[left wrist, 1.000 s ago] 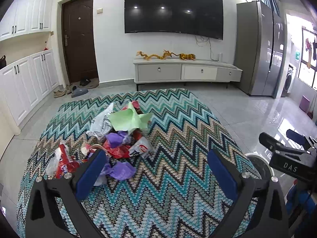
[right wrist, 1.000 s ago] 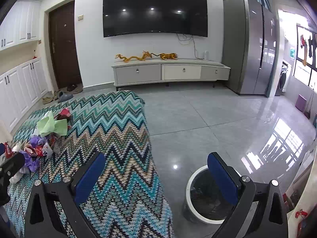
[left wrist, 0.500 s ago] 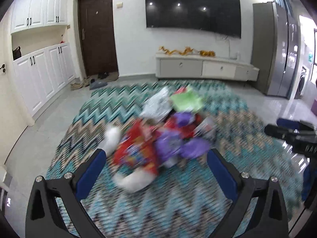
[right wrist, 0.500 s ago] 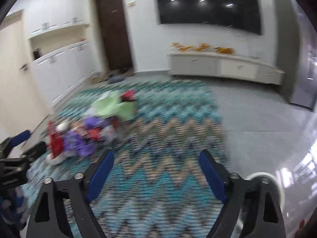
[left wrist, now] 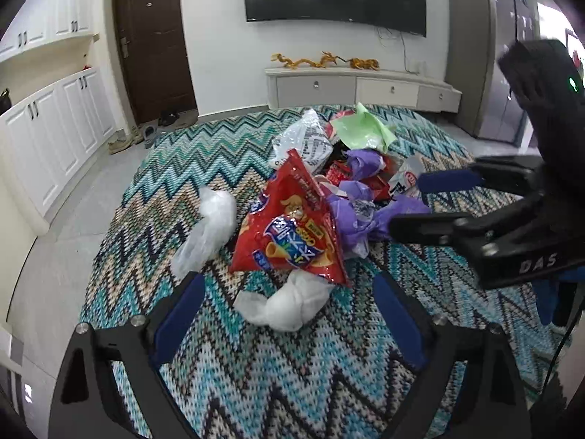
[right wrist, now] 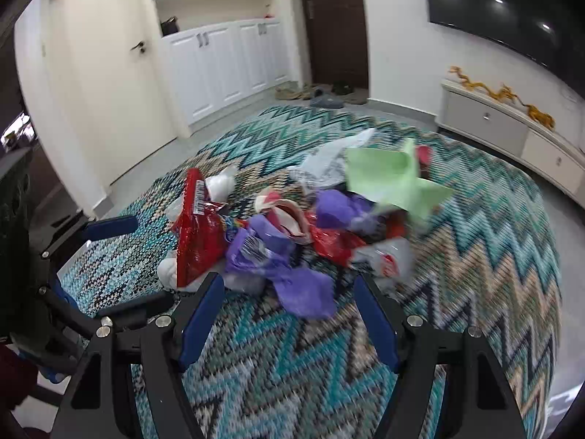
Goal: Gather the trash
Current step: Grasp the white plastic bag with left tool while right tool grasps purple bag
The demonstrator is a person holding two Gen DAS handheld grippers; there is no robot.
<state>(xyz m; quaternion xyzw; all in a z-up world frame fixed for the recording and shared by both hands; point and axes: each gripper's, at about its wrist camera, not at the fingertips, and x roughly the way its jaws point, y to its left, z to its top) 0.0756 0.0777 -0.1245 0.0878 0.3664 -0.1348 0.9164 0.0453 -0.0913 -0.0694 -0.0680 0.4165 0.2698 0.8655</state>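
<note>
Both grippers I held over the zigzag rug (left wrist: pixel 256 384) had their jaws spread apart, grasping nothing. My left gripper (left wrist: pixel 289 314) hovered by the white wad (left wrist: pixel 289 305) and red snack bag (left wrist: pixel 292 230); my right gripper (right wrist: pixel 289 311) faced purple wrappers (right wrist: pixel 292 278). Most trash lay heaped near the rug's middle, green paper (right wrist: pixel 391 179) toward its far edge.

Trash pile (left wrist: pixel 329 197): on the zigzag cloth (left wrist: pixel 292 366), near its middle. Snack bag (left wrist: pixel 292 230): front of pile, leaning on the wrappers (left wrist: pixel 351 216) behind it. Crumpled tissue (left wrist: pixel 289 301): just before the snack bag, touching it. Plastic bag (left wrist: pixel 208 230): left of the snack bag. Printed bag (left wrist: pixel 305 142) and paper sheet (left wrist: pixel 363 130): rear of pile, side by side. TV console (left wrist: pixel 362 86): behind the cloth, against the wall.
</note>
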